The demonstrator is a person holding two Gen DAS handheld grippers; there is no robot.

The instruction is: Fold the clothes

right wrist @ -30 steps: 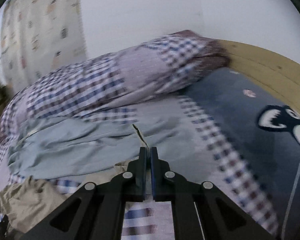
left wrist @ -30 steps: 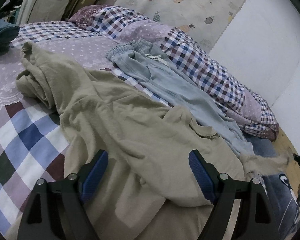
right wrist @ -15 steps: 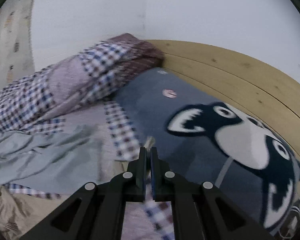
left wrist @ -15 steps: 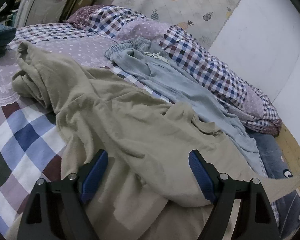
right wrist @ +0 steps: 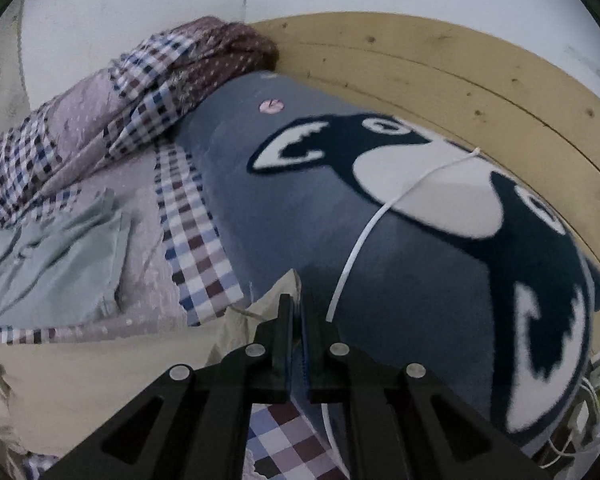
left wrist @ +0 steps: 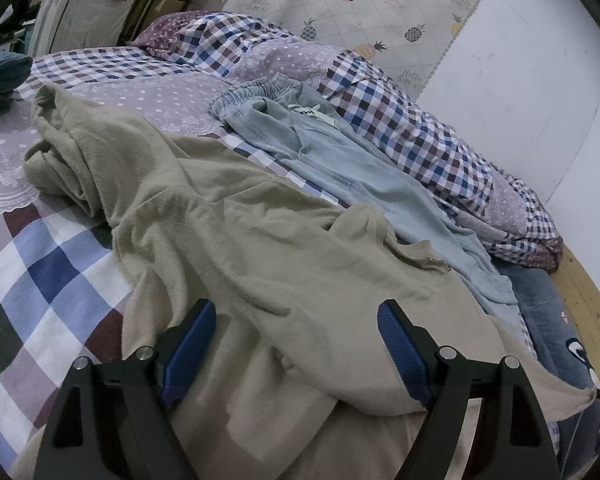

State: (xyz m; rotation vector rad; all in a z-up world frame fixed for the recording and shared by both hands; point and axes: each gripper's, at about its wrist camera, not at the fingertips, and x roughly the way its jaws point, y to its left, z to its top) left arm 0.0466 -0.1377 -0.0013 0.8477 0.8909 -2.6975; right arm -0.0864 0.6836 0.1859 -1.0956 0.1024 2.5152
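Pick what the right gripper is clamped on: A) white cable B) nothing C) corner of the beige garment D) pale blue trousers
C: in the right wrist view the right gripper is shut, and a corner of the beige garment pokes out between its fingers.

The pineapple-print wall cloth [left wrist: 364, 4] behind the bed is showing small printed words between its fruit motifs: "Hello" is reading clearly in two places, with a second line beneath that is looking like "SUMMER" but is staying too small to confirm. Nothing else is carrying readable writing.
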